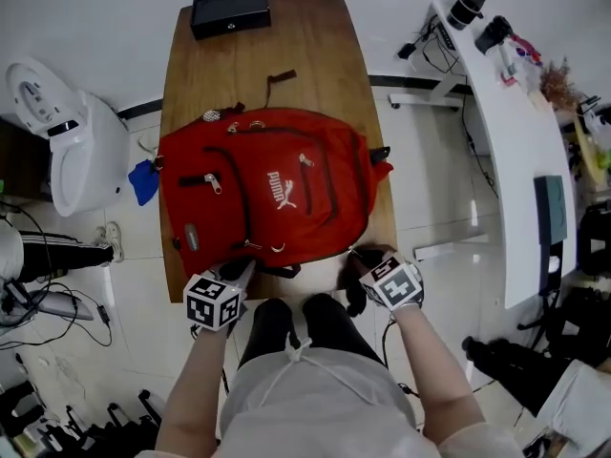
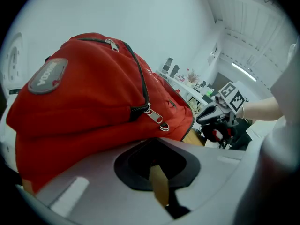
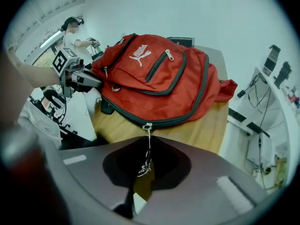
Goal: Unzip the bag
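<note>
A red backpack (image 1: 267,189) lies flat on the wooden table (image 1: 315,46), its zips closed. My right gripper (image 1: 355,256) is at the bag's near right edge. In the right gripper view its jaws (image 3: 143,165) are shut on the metal zipper pull (image 3: 146,149), which hangs from the main zip's slider (image 3: 147,125). My left gripper (image 1: 246,271) is at the bag's near left edge. In the left gripper view the red fabric (image 2: 84,102) runs down into the closed jaws (image 2: 157,168), and a second slider (image 2: 154,116) sits just above them.
A black box (image 1: 229,11) stands at the table's far end. A white desk (image 1: 516,160) with gear runs along the right, and a white machine (image 1: 67,141) stands on the floor to the left. A person (image 3: 72,29) works in the background.
</note>
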Demonstrator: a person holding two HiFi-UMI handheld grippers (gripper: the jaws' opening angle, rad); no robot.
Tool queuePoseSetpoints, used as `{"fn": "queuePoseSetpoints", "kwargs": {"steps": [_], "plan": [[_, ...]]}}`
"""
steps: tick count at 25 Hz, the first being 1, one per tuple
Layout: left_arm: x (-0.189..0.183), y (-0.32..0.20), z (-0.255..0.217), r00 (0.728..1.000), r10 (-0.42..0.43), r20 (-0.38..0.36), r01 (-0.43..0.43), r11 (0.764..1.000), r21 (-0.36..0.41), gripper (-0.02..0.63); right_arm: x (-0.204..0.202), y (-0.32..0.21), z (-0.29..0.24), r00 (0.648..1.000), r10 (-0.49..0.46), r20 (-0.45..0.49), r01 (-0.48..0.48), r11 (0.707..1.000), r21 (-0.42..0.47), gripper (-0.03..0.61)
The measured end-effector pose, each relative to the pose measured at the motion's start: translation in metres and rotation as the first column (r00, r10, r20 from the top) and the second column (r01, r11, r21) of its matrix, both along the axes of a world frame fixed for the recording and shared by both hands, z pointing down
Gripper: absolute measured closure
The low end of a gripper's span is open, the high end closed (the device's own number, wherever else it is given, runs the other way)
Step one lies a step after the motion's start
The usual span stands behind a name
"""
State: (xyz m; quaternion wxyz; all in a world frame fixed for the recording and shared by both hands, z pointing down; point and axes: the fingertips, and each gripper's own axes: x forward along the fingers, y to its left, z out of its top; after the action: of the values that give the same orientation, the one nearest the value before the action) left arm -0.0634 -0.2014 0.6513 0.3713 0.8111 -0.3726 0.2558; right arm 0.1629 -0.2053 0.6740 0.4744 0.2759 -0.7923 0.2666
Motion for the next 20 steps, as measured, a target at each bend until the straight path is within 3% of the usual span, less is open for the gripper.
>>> {"fn": "queuePoseSetpoints", "kwargs": {"steps": [4,20], "plan": [[0.000,-0.001,0.001,1.000,-0.017,0.016,0.017,1.000,-0.002,0.607,0.027,-0.023,-0.005,0.999,-0.022,-0.049,0.024,0.999,0.042,0.554],[-0.003,-0.003,0.010,0.996,-0.067,0.060,0.070,0.996,-0.055,0.607,0.062,-0.069,-0.009,0.997,-0.069,-0.031,0.069,0.997,0.023,0.543]]}}
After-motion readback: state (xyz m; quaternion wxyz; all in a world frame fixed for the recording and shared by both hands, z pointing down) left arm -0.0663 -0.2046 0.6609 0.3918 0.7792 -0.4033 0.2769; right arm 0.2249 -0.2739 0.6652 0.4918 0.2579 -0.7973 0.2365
